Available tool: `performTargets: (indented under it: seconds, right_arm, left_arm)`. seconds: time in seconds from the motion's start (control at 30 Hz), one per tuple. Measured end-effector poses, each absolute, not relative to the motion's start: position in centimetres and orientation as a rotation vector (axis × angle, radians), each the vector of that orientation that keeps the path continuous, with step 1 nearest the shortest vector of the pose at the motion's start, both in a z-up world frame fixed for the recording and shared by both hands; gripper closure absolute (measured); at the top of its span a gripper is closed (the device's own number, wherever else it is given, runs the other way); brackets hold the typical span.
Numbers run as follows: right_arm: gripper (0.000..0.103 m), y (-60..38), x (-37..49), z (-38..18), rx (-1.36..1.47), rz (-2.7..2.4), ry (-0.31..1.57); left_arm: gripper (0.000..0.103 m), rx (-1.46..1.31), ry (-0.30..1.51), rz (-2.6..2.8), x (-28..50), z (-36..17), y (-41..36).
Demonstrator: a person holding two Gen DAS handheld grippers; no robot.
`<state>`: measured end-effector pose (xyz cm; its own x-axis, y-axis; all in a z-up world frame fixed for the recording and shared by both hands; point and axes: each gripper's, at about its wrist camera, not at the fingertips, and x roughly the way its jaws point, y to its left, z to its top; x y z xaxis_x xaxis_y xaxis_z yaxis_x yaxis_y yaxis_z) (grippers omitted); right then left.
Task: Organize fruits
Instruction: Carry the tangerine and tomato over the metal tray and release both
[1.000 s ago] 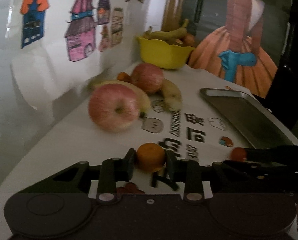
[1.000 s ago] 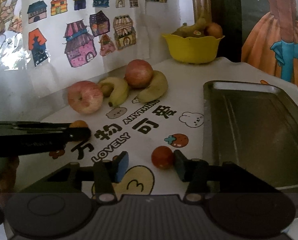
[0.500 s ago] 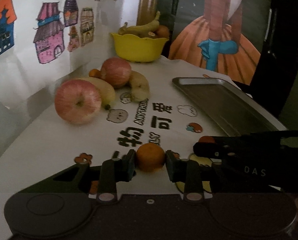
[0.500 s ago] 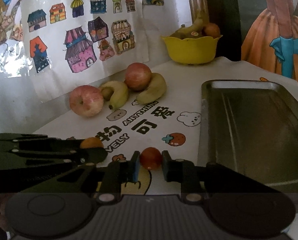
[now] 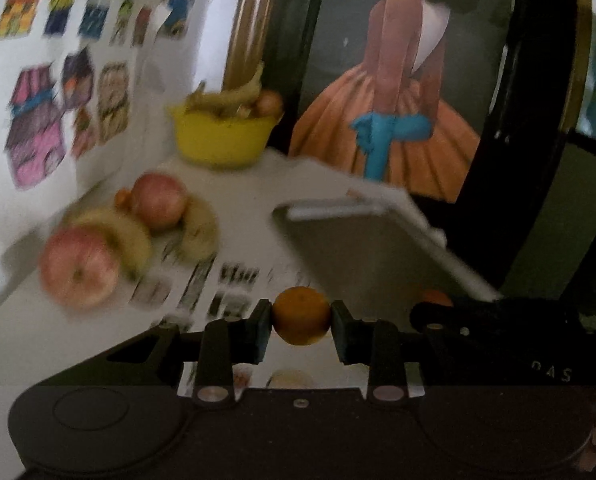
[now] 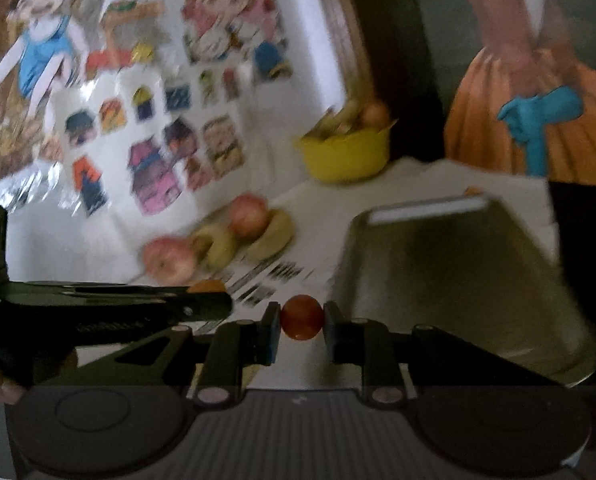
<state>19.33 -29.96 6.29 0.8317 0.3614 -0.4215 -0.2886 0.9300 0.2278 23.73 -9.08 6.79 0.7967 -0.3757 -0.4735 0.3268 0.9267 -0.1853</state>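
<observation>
Above the white printed tabletop [image 5: 257,184], by a sticker-covered wall [image 6: 145,128], the left gripper [image 5: 301,322] pinches a mandarin [image 5: 301,315] and the right gripper [image 6: 301,322] a small red tomato [image 6: 302,317], both beside the metal tray [image 6: 458,272].

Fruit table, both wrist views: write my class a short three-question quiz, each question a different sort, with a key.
1. True or false: the left tool holds a small orange fruit.
2. The right tool is shut on: A) a banana B) a small red fruit C) nothing.
3. Fill in: the metal tray holds ___ fruit.

Key: 1 true. 2 B. 3 no; fruit lies beside it on the table and in the yellow bowl.
</observation>
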Motion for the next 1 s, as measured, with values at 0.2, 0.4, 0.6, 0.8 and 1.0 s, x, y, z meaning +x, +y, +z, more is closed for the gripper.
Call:
performTargets:
  seconds: [0.2, 0.4, 0.6, 0.8, 1.0]
  right_arm:
    - [0.077, -33.8, 20.9, 7.2, 0.132, 0.261, 0.434]
    - [0.077, -36.5, 24.8, 6.4, 0.131, 0.210, 0.478]
    - [0.077, -37.7, 27.8, 4.9, 0.166, 0.208, 0.530]
    - [0.077, -37.5, 29.8, 3.9, 0.170, 0.208, 0.567]
    - [0.077, -37.2, 30.5, 3.4, 0.162, 0.206, 0.586]
  left_arm:
    - [0.069, -0.070, 0.461, -0.414, 27.2, 8.4, -13.2]
    - [0.069, -0.090, 0.512, -0.430, 32.3, 7.2, -16.3]
    - [0.069, -0.120, 0.581, -0.414, 35.7, 5.0, -17.4]
    - [0.069, -0.139, 0.619, -0.379, 37.8, 3.8, -17.7]
    - [0.069, -0.141, 0.636, -0.375, 38.7, 3.2, -17.8]
